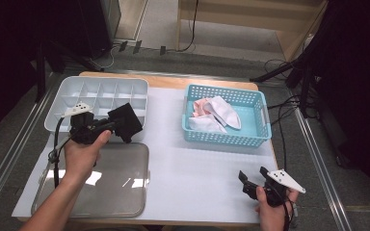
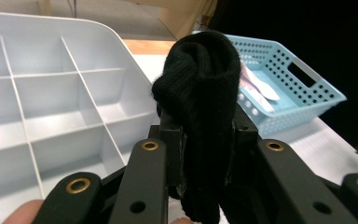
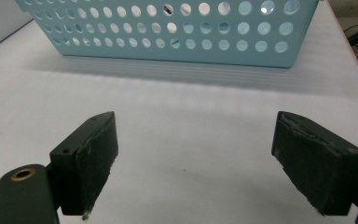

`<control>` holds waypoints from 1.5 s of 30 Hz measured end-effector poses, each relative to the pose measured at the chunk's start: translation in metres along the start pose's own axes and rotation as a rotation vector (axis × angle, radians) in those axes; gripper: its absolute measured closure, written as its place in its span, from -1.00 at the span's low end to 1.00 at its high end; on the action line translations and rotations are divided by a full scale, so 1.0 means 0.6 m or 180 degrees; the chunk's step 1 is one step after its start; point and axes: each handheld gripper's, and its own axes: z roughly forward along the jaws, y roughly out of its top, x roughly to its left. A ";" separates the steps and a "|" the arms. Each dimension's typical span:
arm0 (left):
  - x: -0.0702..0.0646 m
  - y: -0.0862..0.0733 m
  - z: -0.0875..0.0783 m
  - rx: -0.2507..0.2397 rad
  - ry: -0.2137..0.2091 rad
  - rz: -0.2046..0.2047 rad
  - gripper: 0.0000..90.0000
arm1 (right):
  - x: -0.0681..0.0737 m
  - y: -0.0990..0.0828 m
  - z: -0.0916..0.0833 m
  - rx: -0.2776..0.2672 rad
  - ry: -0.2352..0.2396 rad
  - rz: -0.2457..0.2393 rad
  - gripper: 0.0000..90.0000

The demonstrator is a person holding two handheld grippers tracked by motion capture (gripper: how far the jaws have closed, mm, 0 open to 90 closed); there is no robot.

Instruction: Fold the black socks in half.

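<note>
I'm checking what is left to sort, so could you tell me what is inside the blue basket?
The blue basket holds a few pale socks, white and pinkish, bunched at its left side. Whatever lies beneath them is covered.

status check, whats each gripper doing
Left hand-held gripper shut on black sock, beside divided tray. Right hand-held gripper open. Nothing in the way.

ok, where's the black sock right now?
High view, left side: the black sock is clamped in the left claw, held over the near right corner of the grey divided tray, just beyond the clear lid.
</note>
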 end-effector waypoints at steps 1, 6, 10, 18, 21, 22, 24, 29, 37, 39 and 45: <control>0.004 0.002 0.004 0.0001 0.0030 0.0006 0.65 | 0.000 0.000 0.000 0.0001 -0.0003 0.0001 -0.68; 0.023 0.007 0.028 -0.0002 0.0156 -0.0049 0.64 | 0.002 -0.001 0.000 -0.0006 0.0011 0.0014 -0.68; 0.032 0.010 0.048 -0.0022 0.0215 -0.0089 0.64 | 0.003 -0.001 0.000 0.0000 0.0028 0.0017 -0.68; 0.036 0.003 0.084 -0.0098 0.0613 0.0020 0.64 | 0.002 -0.002 0.000 0.0000 0.0052 0.0019 -0.67; 0.031 -0.001 0.092 -0.0080 0.0765 0.0145 0.64 | 0.002 -0.002 0.000 -0.0001 0.0060 0.0016 -0.67; 0.031 -0.003 0.095 -0.0051 0.0773 0.0166 0.64 | 0.002 -0.002 0.001 0.0000 0.0062 0.0016 -0.67; 0.027 -0.009 0.100 0.0010 0.0756 0.0181 0.64 | 0.002 -0.002 0.001 -0.0001 0.0061 0.0015 -0.67; 0.019 -0.023 0.115 0.0146 0.0780 0.0291 0.64 | 0.003 -0.003 0.001 0.0002 0.0063 0.0009 -0.67; 0.026 -0.020 0.128 0.0523 0.0490 0.0133 0.62 | 0.005 -0.003 0.002 0.0008 0.0066 0.0003 -0.67; 0.031 -0.020 0.129 0.0535 0.0457 0.0058 0.59 | 0.005 -0.003 0.002 0.0007 0.0065 0.0003 -0.67; 0.038 -0.006 0.114 0.0418 0.0405 -0.0149 0.10 | 0.005 -0.003 0.002 0.0007 0.0071 0.0014 -0.67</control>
